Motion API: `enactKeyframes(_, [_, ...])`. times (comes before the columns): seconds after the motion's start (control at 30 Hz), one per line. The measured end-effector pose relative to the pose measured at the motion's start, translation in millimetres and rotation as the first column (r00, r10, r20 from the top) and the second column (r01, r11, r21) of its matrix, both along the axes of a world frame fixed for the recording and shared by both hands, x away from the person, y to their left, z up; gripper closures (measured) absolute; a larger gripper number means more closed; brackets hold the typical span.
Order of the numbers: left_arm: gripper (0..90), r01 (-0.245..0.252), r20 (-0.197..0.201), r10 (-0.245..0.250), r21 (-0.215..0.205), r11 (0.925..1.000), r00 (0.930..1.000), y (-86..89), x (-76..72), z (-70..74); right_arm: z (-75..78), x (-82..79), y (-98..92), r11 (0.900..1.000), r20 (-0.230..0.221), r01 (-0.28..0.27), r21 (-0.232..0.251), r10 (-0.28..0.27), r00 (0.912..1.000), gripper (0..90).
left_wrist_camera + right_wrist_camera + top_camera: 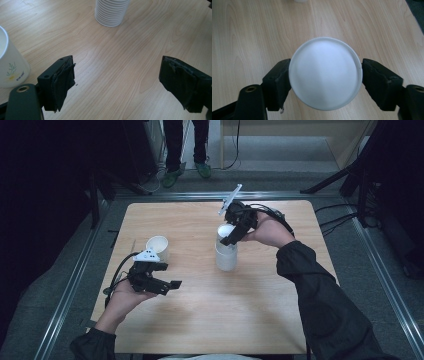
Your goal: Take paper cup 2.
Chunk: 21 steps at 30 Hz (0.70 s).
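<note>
A: Right gripper (325, 72)?
B: Jaws half spread, one pad against each side of the top paper cup (325, 73). Contact on the left side plain; on the right, touching or a hair apart, hard to tell.
A: Left gripper (117, 82)?
B: Jaws wide apart, nothing between them but bare table (110, 62).
A: And the cup itself?
B: White, round, seen bottom-up in the right gripper view. Sitting atop the white cup stack (226, 252), near the middle of the table (210, 320), slightly tilted.
A: Any other cup?
B: Single paper cup (158, 247) with a small leaf print, upright, just beyond the left gripper (162, 284).
A: Hands?
B: Right hand (270, 232) reaching in from the right, gripper (231, 236) angled down onto the stack. Left hand (125, 295) low over the near left part of the table, palm up, gripper pointing right toward the stack (111, 12).
</note>
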State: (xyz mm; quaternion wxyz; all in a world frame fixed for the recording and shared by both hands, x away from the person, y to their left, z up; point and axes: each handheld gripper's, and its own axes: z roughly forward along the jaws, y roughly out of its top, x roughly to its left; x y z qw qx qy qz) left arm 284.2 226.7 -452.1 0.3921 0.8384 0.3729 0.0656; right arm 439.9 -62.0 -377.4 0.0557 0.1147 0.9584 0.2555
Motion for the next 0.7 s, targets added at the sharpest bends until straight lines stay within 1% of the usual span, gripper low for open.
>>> enactKeyframes(0.07, [13.1, 0.003, 0.001, -0.003, -0.002, 1.0, 1.0, 0.5, 0.0, 0.0, 3.4, 0.1, 2.7, 1.0, -0.008, -0.007, -0.005, 0.007, 0.9999, 32.3])
enactKeyframes(0.1, [13.2, 0.003, 0.002, -0.003, -0.001, 1.0, 1.0, 0.7, 0.0, -0.1, 4.8, -0.7, 3.9, 1.0, -0.017, -0.01, -0.013, 0.009, 0.9998, 33.6])
enactKeyframes(0.2, [13.2, 0.005, 0.006, -0.005, 0.0, 1.0, 1.0, 1.1, 0.3, 0.1, 6.9, -1.8, 7.5, 0.999, -0.009, -0.015, -0.048, 0.014, 0.9999, 34.1])
enactKeyframes(0.27, [13.2, 0.009, 0.009, -0.009, 0.0, 1.0, 0.9999, 0.9, 0.2, 0.4, 9.5, -2.3, 8.4, 0.998, -0.013, -0.012, -0.063, 0.011, 0.9999, 34.5])
enactKeyframes(0.37, [13.2, 0.015, 0.01, -0.015, 0.003, 0.9999, 0.9998, 0.5, 0.2, 0.5, 15.3, -2.5, 8.3, 0.998, -0.012, -0.011, -0.059, 0.011, 0.9999, 34.9])
enactKeyframes(0.47, [13.2, 0.016, 0.012, -0.016, 0.002, 0.9999, 0.9998, 0.2, 0.9, 0.7, 23.0, -2.7, 7.2, 0.999, -0.016, -0.003, -0.043, 0.003, 0.9999, 35.2])
enactKeyframes(0.6, [13.2, 0.021, 0.015, -0.021, -0.008, 0.9997, 0.9997, -0.3, 2.1, 1.4, 35.3, -3.4, 4.8, 0.999, -0.022, 0.003, -0.034, -0.004, 0.9997, 35.4])
enactKeyframes(0.7, [13.1, 0.027, 0.016, -0.027, -0.015, 0.9995, 0.9995, -1.8, 3.7, 1.8, 45.3, -4.9, 2.4, 1.0, -0.02, 0.012, -0.013, -0.013, 0.9997, 35.4])
